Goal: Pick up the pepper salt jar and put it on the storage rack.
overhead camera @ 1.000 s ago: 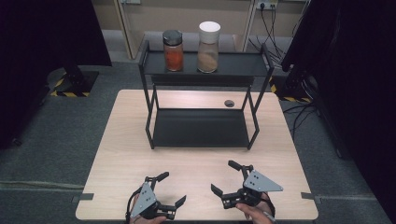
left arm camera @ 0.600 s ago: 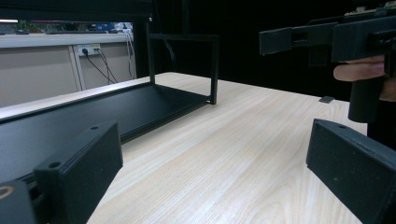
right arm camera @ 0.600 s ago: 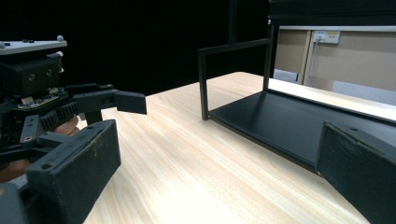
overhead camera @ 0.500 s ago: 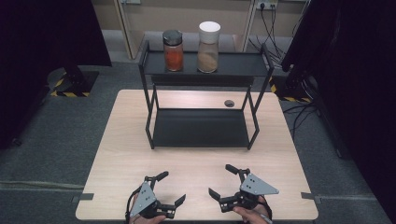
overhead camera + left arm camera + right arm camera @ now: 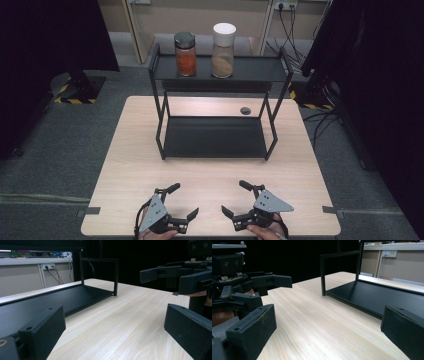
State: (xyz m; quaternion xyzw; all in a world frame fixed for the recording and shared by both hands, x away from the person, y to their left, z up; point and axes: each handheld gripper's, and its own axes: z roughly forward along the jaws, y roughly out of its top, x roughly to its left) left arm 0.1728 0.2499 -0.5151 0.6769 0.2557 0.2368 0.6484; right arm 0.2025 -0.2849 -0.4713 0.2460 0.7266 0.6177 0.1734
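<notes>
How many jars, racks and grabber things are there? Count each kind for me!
Jars: 2, orange-filled jar and tan-filled jar
Rack: 1
Hand-held grippers: 2, left hand-held gripper and right hand-held gripper
Total: 5

Matt black metal rack (image 5: 215, 137), pale wood-grain table (image 5: 210, 175)

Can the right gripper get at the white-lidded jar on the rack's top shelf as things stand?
Probably yes. The right gripper is open and empty at the near table edge; the white-lidded jar stands upright on the open top shelf, apart from the orange jar, with nothing above it.
</notes>
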